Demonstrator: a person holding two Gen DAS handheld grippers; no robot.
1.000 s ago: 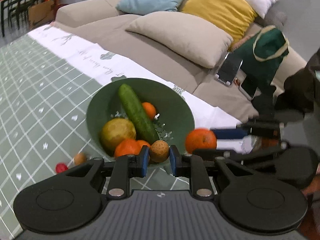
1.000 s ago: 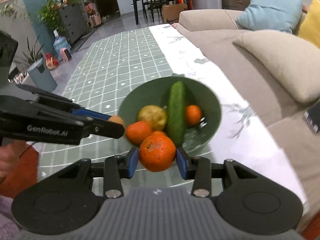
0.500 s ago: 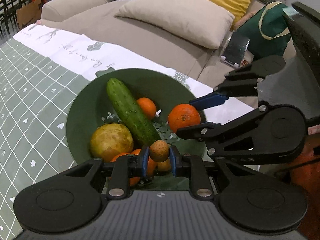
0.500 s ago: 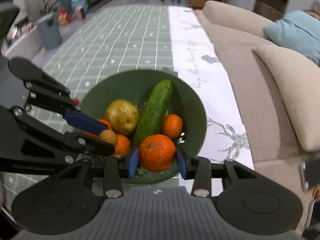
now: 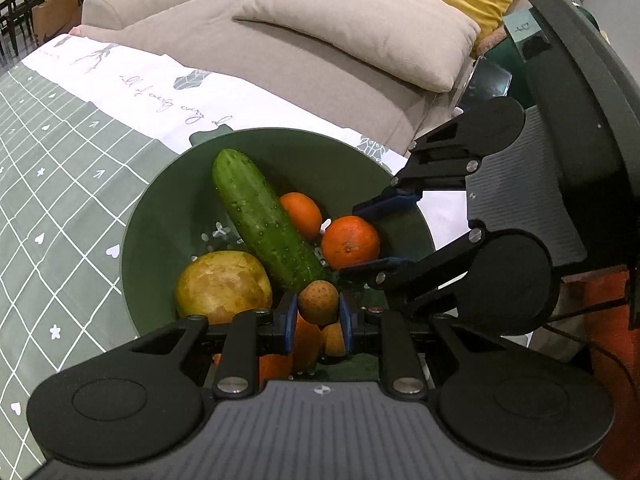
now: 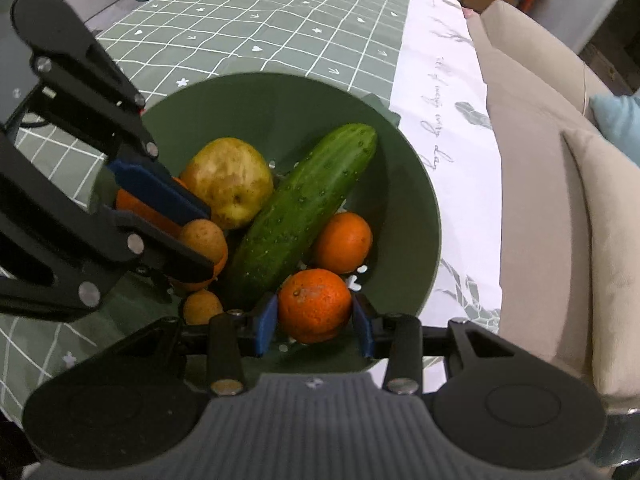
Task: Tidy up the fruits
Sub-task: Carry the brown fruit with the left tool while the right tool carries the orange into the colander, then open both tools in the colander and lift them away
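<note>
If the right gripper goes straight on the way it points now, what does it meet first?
Probably the green bowl: the right gripper, shut on an orange, points down at its perforated floor, beside the cucumber. Depth is unclear.

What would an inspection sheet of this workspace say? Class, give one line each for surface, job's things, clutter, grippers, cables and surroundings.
Surface: table under a green checked cloth with a white border.
Job's things: green bowl holding a cucumber, a yellow fruit and oranges.
Clutter: nothing seen.
Grippers: left gripper shut on a small brown fruit; right gripper shut on an orange; both over the bowl.
Cables: a dark cable at the right edge of the left view.
Surroundings: sofa with cushions beside the table.
</note>
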